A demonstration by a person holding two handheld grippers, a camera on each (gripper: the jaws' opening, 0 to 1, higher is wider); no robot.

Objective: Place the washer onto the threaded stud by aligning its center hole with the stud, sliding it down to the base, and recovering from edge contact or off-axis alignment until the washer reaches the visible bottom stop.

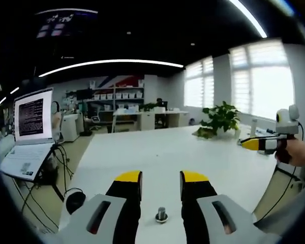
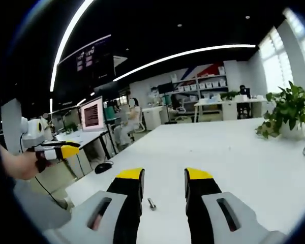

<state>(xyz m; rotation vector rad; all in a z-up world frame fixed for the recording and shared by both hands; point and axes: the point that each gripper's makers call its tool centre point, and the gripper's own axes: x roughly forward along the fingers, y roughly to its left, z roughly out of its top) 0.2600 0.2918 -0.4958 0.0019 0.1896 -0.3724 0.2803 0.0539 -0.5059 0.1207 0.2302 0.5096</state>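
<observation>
Between left tool (image 1: pixel 161 183) jaws: stud (image 1: pixel 161 215), upright on tabletop (image 1: pixel 193 152)
Right tool (image 2: pixel 164 180): over washer (image 2: pixel 151 204)
Both tools: wide, empty

The stud (image 1: pixel 161 215) stands on the table (image 1: pixel 162 152), apparently between the left tongs' (image 1: pixel 161 179) jaws.

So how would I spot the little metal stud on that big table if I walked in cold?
Find the long white table with the potted plant at its far end. At the near end, between the two yellow-tipped jaws of the left gripper, stands the stud, a short upright grey metal post with a wider base. It is the sole metal thing on that bare white stretch.
</observation>
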